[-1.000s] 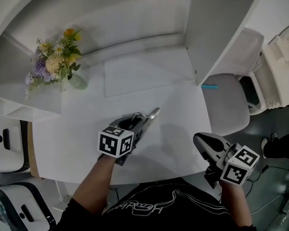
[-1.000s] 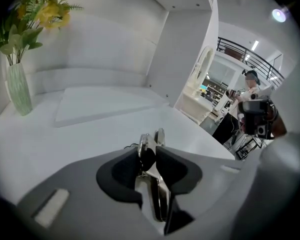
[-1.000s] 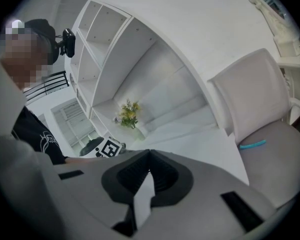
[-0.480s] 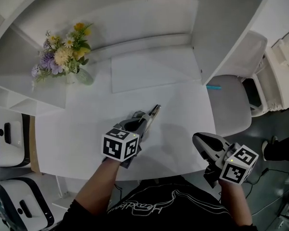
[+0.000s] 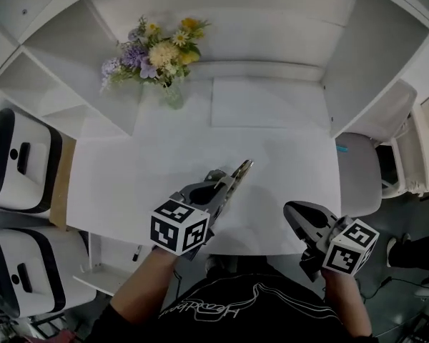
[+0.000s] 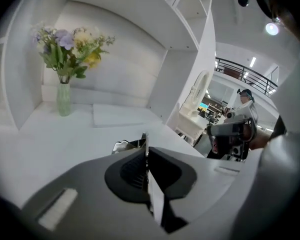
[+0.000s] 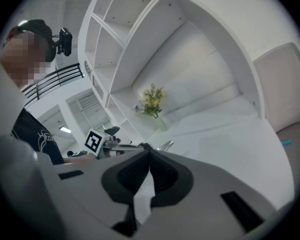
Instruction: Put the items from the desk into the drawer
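My left gripper (image 5: 227, 184) hovers over the front middle of the white desk (image 5: 121, 177). It is shut on a thin silvery metal item (image 5: 242, 170) that sticks out past its tips; what the item is I cannot tell. In the left gripper view the pads (image 6: 135, 171) press together on a thin metal edge (image 6: 145, 146). My right gripper (image 5: 294, 211) is off the desk's front right corner, shut with nothing in it (image 7: 148, 151). From the right gripper view, the metal item (image 7: 166, 145) shows beyond the left gripper's marker cube (image 7: 93, 141). What looks like a pulled-out white drawer (image 5: 111, 266) shows below the desk's front left.
A glass vase of flowers (image 5: 161, 56) stands at the back left and a white mat (image 5: 264, 102) lies at the back middle. A grey chair (image 5: 361, 184) with a small blue thing (image 5: 341, 148) is right of the desk. White-and-black devices (image 5: 18, 163) stand to the left.
The left gripper has risen off the desk with the metal item in it. The view has swung, so the flowers now sit further right and the space under the desk's left front shows.
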